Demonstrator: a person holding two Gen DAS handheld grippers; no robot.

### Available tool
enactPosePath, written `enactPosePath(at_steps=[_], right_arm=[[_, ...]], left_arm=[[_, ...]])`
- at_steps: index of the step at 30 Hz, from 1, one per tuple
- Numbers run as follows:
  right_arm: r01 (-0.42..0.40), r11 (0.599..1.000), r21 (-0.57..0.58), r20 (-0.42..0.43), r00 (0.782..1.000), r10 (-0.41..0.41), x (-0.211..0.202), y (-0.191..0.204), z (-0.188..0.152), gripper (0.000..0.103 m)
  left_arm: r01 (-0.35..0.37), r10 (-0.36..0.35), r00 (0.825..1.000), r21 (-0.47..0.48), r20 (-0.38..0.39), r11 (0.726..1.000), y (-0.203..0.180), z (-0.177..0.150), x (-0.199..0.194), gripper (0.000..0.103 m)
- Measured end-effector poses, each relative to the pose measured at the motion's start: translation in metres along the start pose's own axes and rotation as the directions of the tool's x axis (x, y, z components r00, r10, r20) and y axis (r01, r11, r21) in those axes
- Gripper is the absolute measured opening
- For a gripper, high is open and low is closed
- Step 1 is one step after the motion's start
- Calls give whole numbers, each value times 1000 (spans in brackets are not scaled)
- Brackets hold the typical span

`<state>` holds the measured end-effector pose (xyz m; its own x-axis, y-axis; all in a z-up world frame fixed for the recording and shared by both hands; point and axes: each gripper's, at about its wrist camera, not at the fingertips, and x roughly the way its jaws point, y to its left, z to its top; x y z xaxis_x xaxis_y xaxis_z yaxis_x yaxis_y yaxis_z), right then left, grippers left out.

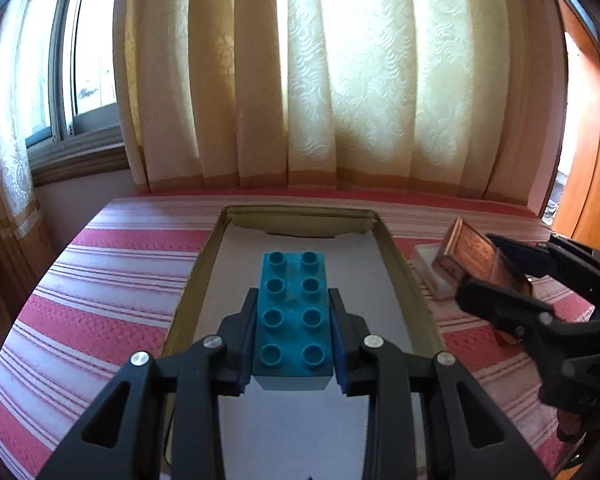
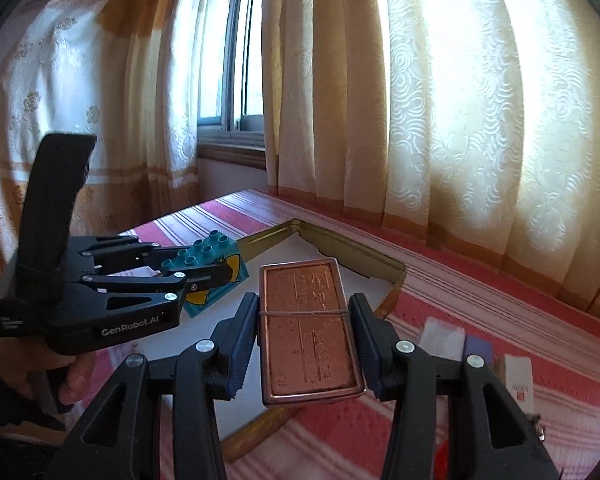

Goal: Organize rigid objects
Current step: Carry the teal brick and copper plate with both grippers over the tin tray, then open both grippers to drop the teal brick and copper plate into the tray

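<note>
Teal plastic fills my left view: the left gripper (image 1: 294, 334) has its jaws closed on the long sides of a studded teal brick (image 1: 294, 312), held level above the white liner of the gold-rimmed tray (image 1: 400, 264). Whether the brick's underside touches the liner I cannot tell from either camera. The right gripper (image 2: 303, 334) has its jaws closed on the long edges of a copper-coloured case (image 2: 308, 328) with a thin band across its middle, held over the tray's near corner and the striped cloth (image 1: 100, 280). The step in hand, as I judge it, is placing both items in the tray. I would set the brick down first, lower it flat, square to the tray's long wall, and open the jaws only once it rests on the liner. I would then bring the case in beside it, parallel, keeping the two grippers apart since they are near each other. The case looks smooth, so I would keep it level to avoid slip. Several small flat items (image 2: 518, 376) lie on the cloth to the right, outside the tray.
</note>
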<state>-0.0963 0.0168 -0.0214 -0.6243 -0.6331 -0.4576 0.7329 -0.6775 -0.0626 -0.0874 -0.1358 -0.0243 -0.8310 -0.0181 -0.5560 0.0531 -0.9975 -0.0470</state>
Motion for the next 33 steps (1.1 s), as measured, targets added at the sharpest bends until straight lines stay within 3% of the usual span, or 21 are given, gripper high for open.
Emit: enactPosePath(at_steps=[12, 26, 28, 30, 33], right_arm=[[-5, 999, 51, -105, 994, 11, 73, -13, 12, 49], [21, 998, 53, -163, 987, -12, 106, -15, 6, 49], [21, 998, 54, -158, 987, -12, 107, -15, 6, 51], [32, 998, 53, -154, 988, -24, 104, -14, 6, 62], [38, 997, 70, -107, 994, -31, 87, -13, 6, 75]], left_arm=[[-25, 21, 992, -27, -126, 999, 19, 24, 37, 30], [-94, 95, 976, 16, -195, 995, 21, 27, 61, 31], [-125, 127, 975, 25, -182, 992, 20, 28, 57, 42], [-132, 134, 980, 27, -147, 991, 18, 29, 48, 69], [-124, 126, 988, 22, -89, 992, 13, 27, 29, 74]])
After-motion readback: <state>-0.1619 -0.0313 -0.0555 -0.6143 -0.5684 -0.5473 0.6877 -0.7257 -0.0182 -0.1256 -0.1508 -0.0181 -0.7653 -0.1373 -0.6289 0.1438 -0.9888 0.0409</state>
